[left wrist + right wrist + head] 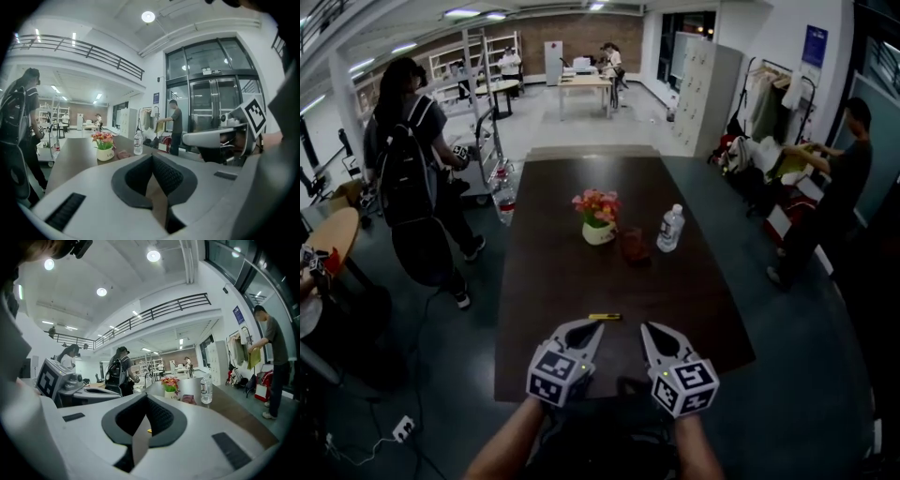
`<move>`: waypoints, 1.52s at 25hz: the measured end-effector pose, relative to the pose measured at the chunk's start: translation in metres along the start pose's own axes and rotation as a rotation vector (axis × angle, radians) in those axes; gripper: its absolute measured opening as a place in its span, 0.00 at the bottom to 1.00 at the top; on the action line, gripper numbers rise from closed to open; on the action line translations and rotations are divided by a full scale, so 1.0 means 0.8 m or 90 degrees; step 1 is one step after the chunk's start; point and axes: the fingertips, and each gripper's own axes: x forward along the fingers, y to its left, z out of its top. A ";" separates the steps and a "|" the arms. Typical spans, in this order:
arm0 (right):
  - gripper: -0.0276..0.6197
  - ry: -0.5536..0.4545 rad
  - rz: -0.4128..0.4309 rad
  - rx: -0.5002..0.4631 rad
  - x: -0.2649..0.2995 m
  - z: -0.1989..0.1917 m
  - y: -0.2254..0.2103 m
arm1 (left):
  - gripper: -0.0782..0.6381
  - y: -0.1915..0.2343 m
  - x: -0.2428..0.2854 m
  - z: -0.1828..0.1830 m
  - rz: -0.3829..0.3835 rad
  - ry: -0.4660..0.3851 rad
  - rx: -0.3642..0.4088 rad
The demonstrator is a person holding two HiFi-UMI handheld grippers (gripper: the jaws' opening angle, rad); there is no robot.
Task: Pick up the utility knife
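Note:
The utility knife [605, 317], small and yellow, lies on the dark table [572, 281] near its front edge. My left gripper [594, 326] hovers just in front of the knife, tip close to it, jaws shut and empty. My right gripper [646, 327] is beside it on the right, a little right of the knife, also shut with nothing held. In the right gripper view a speck of the yellow knife [149, 431] shows through the gap under the closed pads [159, 416]. In the left gripper view the knife is hidden behind the jaws' pads [164, 176].
A pot of pink flowers [598, 217], a reddish object [635, 246] and a water bottle [671, 228] stand mid-table. A person with a backpack [412, 178] stands left of the table, another person [830, 197] by a clothes rack on the right.

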 end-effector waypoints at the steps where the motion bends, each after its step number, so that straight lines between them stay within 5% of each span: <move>1: 0.06 -0.001 -0.002 -0.003 0.002 0.002 0.000 | 0.12 0.003 0.002 0.001 -0.002 -0.001 0.002; 11: 0.06 0.004 -0.047 -0.001 0.024 0.004 0.000 | 0.12 0.028 0.027 -0.013 -0.045 0.027 0.022; 20: 0.06 0.033 -0.075 -0.009 0.038 -0.018 -0.009 | 0.12 0.052 0.076 -0.070 -0.081 0.105 0.057; 29: 0.06 0.071 -0.103 -0.007 0.051 -0.042 -0.022 | 0.31 0.063 0.149 -0.141 -0.161 0.202 0.112; 38: 0.06 0.096 -0.159 0.014 0.039 -0.061 -0.042 | 0.38 0.076 0.201 -0.217 -0.227 0.319 0.211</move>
